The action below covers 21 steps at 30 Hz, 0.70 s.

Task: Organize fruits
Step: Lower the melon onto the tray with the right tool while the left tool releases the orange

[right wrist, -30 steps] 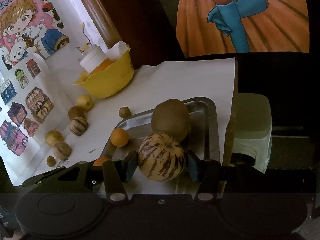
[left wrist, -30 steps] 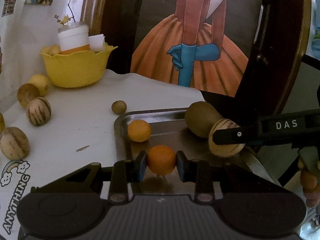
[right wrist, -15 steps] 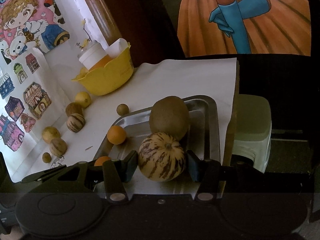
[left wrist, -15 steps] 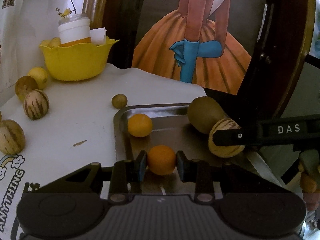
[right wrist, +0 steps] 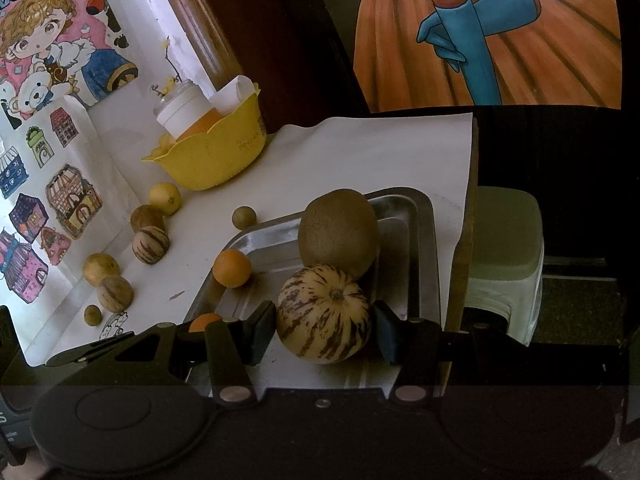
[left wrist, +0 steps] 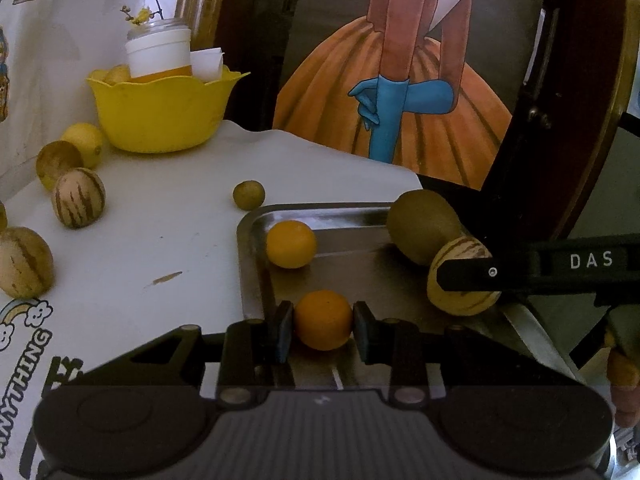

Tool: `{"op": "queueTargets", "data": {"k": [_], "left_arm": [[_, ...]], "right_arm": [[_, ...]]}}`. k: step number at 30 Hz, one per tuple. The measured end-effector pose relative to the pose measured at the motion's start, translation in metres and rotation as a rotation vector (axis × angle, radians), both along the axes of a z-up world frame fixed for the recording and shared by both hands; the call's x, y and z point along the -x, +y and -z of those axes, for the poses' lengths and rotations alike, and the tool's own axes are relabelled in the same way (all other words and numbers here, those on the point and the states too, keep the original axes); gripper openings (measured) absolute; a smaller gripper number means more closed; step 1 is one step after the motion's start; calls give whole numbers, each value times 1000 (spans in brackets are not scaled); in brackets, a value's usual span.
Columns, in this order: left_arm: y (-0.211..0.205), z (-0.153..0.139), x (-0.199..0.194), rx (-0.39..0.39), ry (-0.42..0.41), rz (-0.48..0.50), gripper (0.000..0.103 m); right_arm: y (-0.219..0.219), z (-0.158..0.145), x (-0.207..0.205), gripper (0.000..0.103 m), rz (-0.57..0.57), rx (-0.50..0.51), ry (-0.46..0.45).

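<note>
From where the left gripper (left wrist: 323, 327) sits, its black body covers the near edge of the shiny steel tray (left wrist: 256, 268), and its two pads are clamped on a small round orange (left wrist: 323, 319) right at the tray's near side. The right gripper (right wrist: 325, 328) grips a cream, brown-striped melon-like fruit (right wrist: 323, 313), pads pressed on both flanks, stem end turned up toward the camera. In the left view that striped fruit (left wrist: 460, 280) is half masked by the black finger lettered "DAS" (left wrist: 560, 268). Behind it and touching it lies a fuzzy brown kiwi (right wrist: 339, 233), its long axis running toward the tray's far corner. A second orange (left wrist: 291, 244) rests at the tray's far left corner.

Only the right view shows the pale plastic stool (right wrist: 508, 248) beyond the table edge and the cartoon sticker sheet (right wrist: 52, 40) on the wall; it catches merely a sliver of the held orange (right wrist: 204, 320). A yellow scalloped bowl (left wrist: 160, 112) stands at the back holding a white-lidded jar (left wrist: 158, 54), whose contents I can't make out. Loose fruits dot the white cloth (left wrist: 160, 240) to the left.
</note>
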State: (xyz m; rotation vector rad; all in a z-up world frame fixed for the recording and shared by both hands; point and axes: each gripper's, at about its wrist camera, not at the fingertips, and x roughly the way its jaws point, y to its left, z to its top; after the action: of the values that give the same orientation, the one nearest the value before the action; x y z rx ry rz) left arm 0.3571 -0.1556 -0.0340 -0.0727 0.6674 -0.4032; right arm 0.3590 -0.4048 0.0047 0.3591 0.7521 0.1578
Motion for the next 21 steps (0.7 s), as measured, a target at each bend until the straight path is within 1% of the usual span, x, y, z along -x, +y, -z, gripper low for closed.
{"op": "queueTargets", "data": {"k": [5,8,10,11,13,16,17,19,20,21], "left_arm": [[1,-2,3,2,7,-3,36],[4,-4,7,5,-3,1,42],[6,-7,10,13,-10,2,50],[7,-9,12,15,-15,2,53],[7,-13,17,5,-27,-8,62],[12,-17,24,-3,-38,-21,64],[14,-18,26,-1,-37,-27,66],[21,-21,32,0,-36,-43,73],[24,-22,35,0,-38,-53,75],[27,-25,39,3,-41,-62,79]], "right_arm": [[-1,1,0,55,9,-16,8],[-2,0,1,55,12,-24,10],[-2,-1,3,55,13,-31,8],[-2,-2,4,55,15,-30,2],[-2,-6,6,55,17,-27,-7],[-3,-11,12,56,21,-29,-16],[-3,-13,14,57,22,-27,-21],[-3,-17,19,60,26,-25,-25],[-3,-19,22,61,27,-26,-27],[-3,-21,25,63,26,-27,-30]]}}
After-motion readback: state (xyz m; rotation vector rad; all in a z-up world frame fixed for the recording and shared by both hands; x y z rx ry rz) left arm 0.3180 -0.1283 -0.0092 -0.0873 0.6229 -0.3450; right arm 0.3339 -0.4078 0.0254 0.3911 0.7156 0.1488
